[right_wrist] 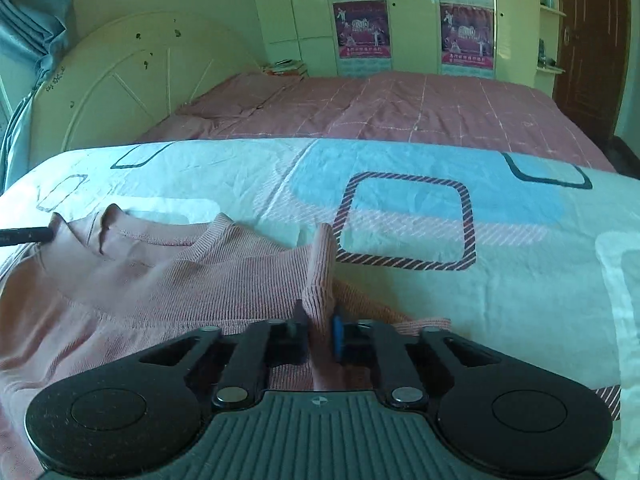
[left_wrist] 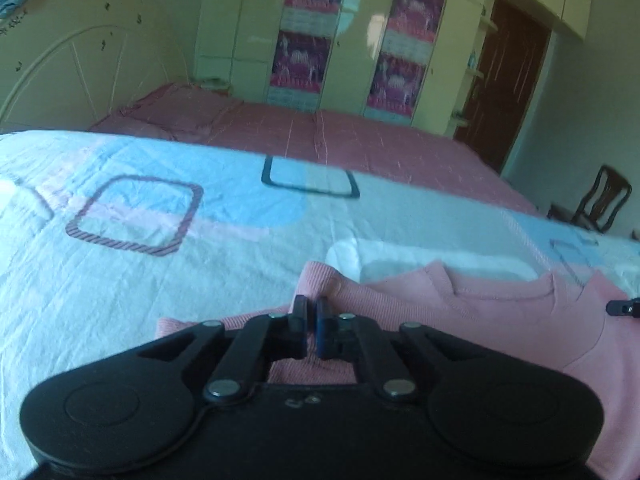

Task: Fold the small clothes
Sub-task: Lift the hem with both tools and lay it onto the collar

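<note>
A small pink knit sweater (left_wrist: 500, 312) lies on the patterned bed sheet (left_wrist: 120, 280), collar toward the far side. My left gripper (left_wrist: 312, 316) is shut on the pink sweater at its left shoulder edge, lifting a small peak of cloth. My right gripper (right_wrist: 318, 320) is shut on the pink sweater (right_wrist: 180, 276) at its right shoulder, with a ridge of fabric standing up between the jaws. The left gripper's tip shows at the far left of the right wrist view (right_wrist: 28, 235), and the right gripper's tip shows at the right edge of the left wrist view (left_wrist: 624, 306).
The white and blue sheet (right_wrist: 440, 200) covers the near bed. Beyond it lies a pink checked bedspread (right_wrist: 400, 108), a white headboard (right_wrist: 132, 80) and wardrobes with posters (right_wrist: 364, 28). A dark wooden chair (left_wrist: 600, 200) and a brown door (left_wrist: 508, 80) stand at the right.
</note>
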The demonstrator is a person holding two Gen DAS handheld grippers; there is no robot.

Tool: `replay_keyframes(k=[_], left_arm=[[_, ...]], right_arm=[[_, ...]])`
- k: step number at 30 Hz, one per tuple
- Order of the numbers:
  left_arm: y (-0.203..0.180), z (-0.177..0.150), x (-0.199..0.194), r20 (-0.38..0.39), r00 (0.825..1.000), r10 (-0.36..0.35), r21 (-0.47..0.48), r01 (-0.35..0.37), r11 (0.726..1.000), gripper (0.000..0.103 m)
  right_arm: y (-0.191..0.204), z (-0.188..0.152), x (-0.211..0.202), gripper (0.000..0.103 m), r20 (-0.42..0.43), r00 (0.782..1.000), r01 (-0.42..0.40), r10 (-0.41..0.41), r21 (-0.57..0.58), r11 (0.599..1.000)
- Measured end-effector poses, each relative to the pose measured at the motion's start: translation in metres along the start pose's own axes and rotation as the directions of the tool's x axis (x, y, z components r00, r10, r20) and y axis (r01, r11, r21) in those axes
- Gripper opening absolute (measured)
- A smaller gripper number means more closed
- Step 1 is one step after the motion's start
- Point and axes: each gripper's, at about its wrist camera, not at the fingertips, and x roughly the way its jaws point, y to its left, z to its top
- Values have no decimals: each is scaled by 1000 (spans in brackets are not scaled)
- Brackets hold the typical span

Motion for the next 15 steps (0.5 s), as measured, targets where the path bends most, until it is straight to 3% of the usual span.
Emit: replay_keyframes(k=[3, 8, 13, 14, 15], left_arm=[[10, -2, -22, 143, 989, 39, -113, -23, 993, 1], [1, -10, 5, 14, 994, 110, -82, -108, 991, 1], [-5, -8, 17, -48, 990, 134, -38, -136, 990, 6], [-5, -8, 16, -47, 991, 126, -34, -128, 991, 17], [-5, -7, 13, -44, 989, 140, -35, -142, 989, 44]], right_arm=[[-12, -2, -18, 8, 134, 991, -15, -1, 119, 993], [-7, -15, 16, 8, 2, 999, 50, -50, 105, 993], [-10, -16, 17, 8, -22, 998, 62, -60, 122, 991], [-9, -12, 12, 9, -36, 997, 68, -64, 117, 991], [-6, -9, 8, 17, -43, 996, 87, -82, 108, 990]])
